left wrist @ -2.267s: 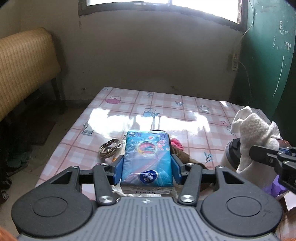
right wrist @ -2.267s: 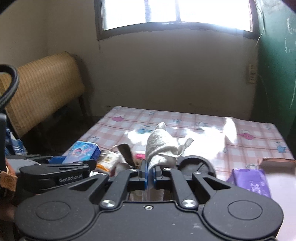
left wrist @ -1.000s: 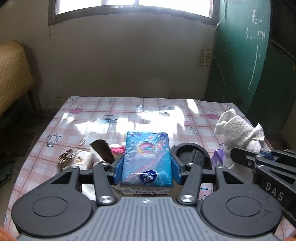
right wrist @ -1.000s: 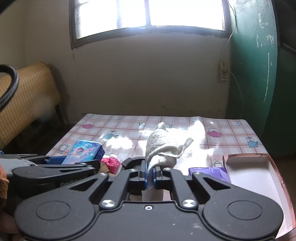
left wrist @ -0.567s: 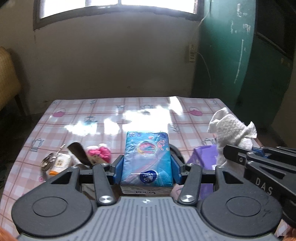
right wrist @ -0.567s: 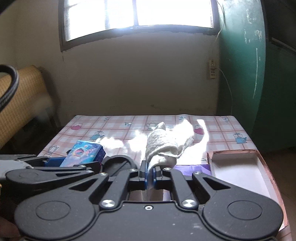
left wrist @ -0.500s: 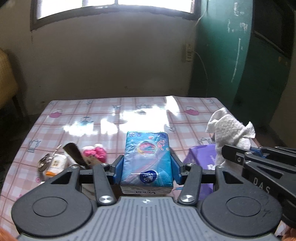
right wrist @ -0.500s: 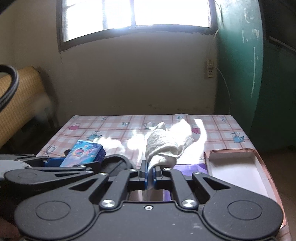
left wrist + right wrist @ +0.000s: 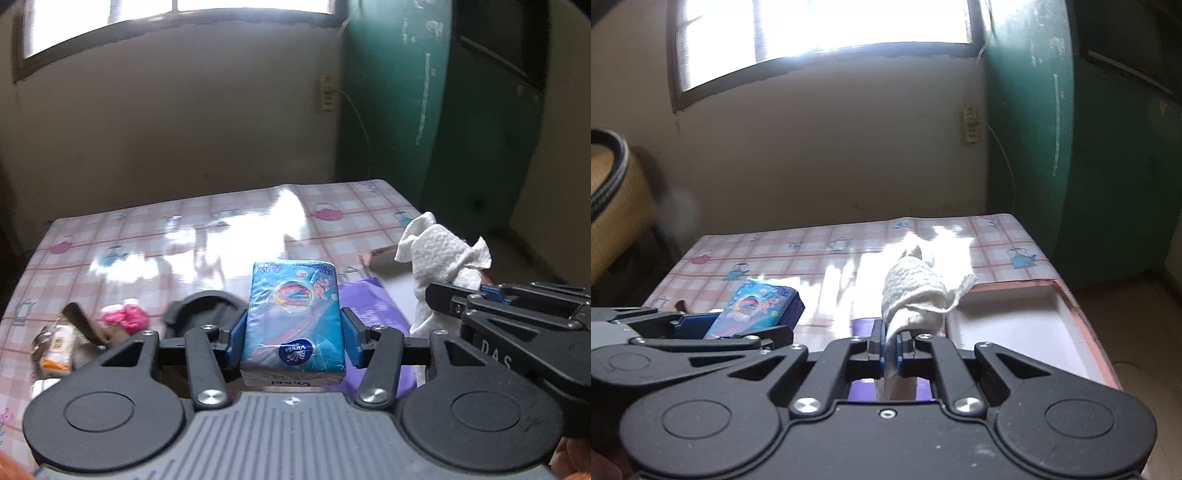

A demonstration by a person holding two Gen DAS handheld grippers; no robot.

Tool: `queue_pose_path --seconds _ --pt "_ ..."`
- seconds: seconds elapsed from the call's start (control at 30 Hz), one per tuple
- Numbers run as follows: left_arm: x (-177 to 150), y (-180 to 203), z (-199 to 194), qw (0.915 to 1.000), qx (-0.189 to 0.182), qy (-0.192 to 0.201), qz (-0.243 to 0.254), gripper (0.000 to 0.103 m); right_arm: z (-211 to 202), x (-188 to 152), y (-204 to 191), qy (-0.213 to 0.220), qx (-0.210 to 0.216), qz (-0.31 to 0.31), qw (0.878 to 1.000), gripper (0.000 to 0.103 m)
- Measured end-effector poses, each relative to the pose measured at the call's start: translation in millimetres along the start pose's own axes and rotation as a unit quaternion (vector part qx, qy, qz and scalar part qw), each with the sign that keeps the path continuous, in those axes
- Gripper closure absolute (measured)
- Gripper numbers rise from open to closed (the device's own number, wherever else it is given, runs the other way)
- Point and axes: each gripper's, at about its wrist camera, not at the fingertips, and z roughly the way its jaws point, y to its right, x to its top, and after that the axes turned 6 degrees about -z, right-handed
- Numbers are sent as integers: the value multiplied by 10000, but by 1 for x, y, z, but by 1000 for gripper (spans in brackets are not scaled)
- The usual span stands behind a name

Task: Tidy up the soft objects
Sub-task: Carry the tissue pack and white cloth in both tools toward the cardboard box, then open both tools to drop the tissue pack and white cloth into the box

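Observation:
My left gripper (image 9: 293,325) is shut on a blue tissue pack (image 9: 293,314) and holds it above the table; the pack also shows in the right wrist view (image 9: 757,306). My right gripper (image 9: 891,345) is shut on a crumpled white paper towel (image 9: 916,291), also seen in the left wrist view (image 9: 439,254). A shallow white box with a brown rim (image 9: 1015,325) lies at the table's right edge, just right of the towel. A purple pack (image 9: 369,306) lies under both grippers.
The table has a pink checked cloth (image 9: 184,236). At its left lie a pink soft item (image 9: 125,317), a dark round object (image 9: 203,310) and a small packet (image 9: 55,347). A green door (image 9: 1071,147) stands behind on the right.
Both grippers have swung to the right with their loads. The white box and the table's right edge have come into view; the clutter has slid leftward.

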Motion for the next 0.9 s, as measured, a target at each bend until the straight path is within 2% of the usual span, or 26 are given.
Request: queue_pose_path --seconds 0.33,0.6,0.73,0.77,0.8,0.83,0.87,0.9 --pt "-1 50 22 9983 -493 -169 273 50 15 -4 72 -322 -375 145 9987 96" --pt "0 80 57 9961 -759 -355 271 49 44 -1 117 -755 -264 214 9966 95" --pt "4 91 71 9941 -964 -447 211 48 57 4 132 -841 -308 202 9958 93" --pt "5 92 72 9935 -1034 -436 179 47 60 6 134 -861 -295 192 9957 90" --pt "5 94 73 9932 -1070 -422 169 34 62 8 136 -876 -287 175 9956 70" --pt "5 96 72 9931 -1096 -383 172 25 61 9 139 -864 -301 167 9957 36" --pt "5 98 69 9929 -1135 -294 178 24 61 11 139 -853 -335 159 9957 24" --pt "4 99 66 9927 -1164 -226 213 20 58 11 139 -817 -343 145 9960 25"
